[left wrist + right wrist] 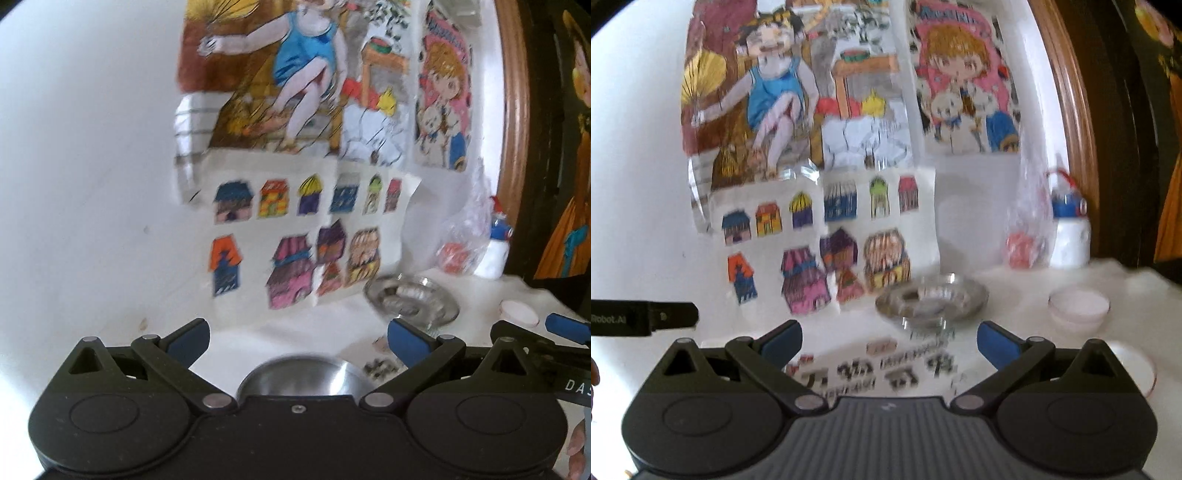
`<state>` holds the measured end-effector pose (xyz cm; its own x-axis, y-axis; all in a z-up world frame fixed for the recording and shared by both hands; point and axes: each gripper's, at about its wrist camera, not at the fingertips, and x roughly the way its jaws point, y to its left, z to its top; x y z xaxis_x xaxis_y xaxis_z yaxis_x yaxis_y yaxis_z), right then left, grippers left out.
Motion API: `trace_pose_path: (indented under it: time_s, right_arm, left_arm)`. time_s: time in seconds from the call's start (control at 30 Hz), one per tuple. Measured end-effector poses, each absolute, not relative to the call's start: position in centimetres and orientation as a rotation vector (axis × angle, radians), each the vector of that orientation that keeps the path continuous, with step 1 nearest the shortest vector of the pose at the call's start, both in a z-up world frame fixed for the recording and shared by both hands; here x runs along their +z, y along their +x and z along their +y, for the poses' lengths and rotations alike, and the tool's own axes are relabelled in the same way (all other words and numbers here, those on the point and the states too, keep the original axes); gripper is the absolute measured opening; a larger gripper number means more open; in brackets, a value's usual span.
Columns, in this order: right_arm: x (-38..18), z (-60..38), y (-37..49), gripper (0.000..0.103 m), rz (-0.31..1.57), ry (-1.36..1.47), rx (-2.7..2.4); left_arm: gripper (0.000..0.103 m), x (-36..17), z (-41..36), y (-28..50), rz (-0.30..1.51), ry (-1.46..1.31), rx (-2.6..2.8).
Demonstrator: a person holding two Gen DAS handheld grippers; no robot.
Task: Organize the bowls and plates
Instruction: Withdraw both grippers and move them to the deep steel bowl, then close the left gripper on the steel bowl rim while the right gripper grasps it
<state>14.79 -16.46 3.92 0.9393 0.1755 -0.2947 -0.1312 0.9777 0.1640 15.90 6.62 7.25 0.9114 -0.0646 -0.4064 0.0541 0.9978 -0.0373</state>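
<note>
Left gripper [298, 341] above round steel bowl [301, 376]

Soft daylight is filling the room and washing the white wall [92, 166] almost to glare. Motion blur is smearing the coloured drawings [820, 206] and the glass dish [931, 295] in both views. The fisheye is bending the wooden frame [513, 129] at the edge, where dark corners are creeping in.
</note>
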Motion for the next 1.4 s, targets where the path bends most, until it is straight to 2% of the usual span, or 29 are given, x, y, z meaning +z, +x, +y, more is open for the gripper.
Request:
trace_pose_path:
  time_s: [0.2, 0.63, 1.4]
  right_arm:
    - [1.3, -16.7, 14.9, 0.103, 0.430, 0.185, 0.148]
    - [1.5, -16.6, 15.1, 0.103, 0.440, 0.205, 0.154]
    - [1.1, -12.4, 17.7, 0.103, 0.524, 0.225, 0.287]
  left_arm:
    - [0.102, 5.6, 7.6, 14.8, 0.439, 0.031, -0.043]
    - [0.102, 3.8, 9.4, 15.2, 0.494, 0.083, -0.022]
    - [0.102, 0.8, 14.0, 19.4, 0.641, -0.090, -0.022]
